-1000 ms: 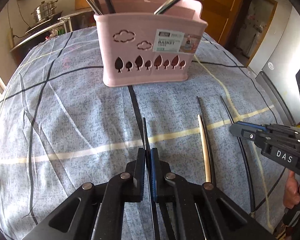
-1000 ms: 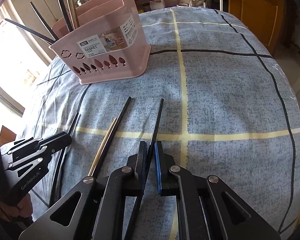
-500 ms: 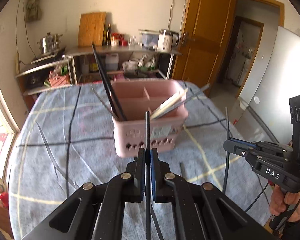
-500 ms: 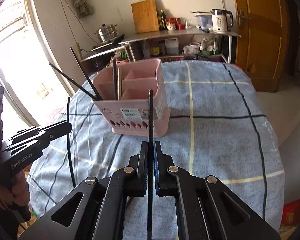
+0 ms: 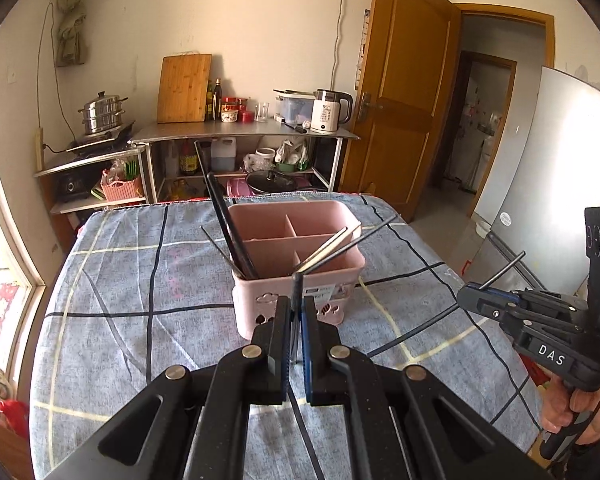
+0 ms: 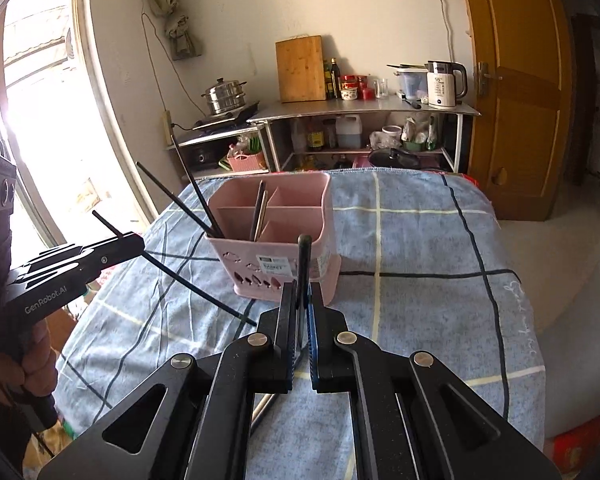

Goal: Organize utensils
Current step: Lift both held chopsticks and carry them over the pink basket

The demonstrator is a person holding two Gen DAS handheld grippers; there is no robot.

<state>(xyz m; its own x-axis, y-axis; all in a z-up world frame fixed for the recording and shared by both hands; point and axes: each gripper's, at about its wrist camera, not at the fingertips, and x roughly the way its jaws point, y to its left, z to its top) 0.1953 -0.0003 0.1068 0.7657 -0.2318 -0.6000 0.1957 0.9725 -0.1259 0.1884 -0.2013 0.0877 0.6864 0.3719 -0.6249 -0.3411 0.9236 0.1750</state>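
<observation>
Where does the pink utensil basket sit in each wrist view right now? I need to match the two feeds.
Left wrist view: pink utensil basket at centre, just beyond the left gripper.
Right wrist view: basket left of centre, beyond the right gripper.
Shared landmark: white kettle on the steel shelf behind.

Pink basket [image 5: 300, 280]; blue-grey cloth [image 5: 140, 280], black and cream check; black chopsticks [image 6: 302, 264].

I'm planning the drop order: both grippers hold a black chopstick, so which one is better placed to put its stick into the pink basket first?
Little between them. Left gripper, marginally: the pink basket sits dead ahead of its chopstick; from the right gripper it lies slightly left.
</observation>
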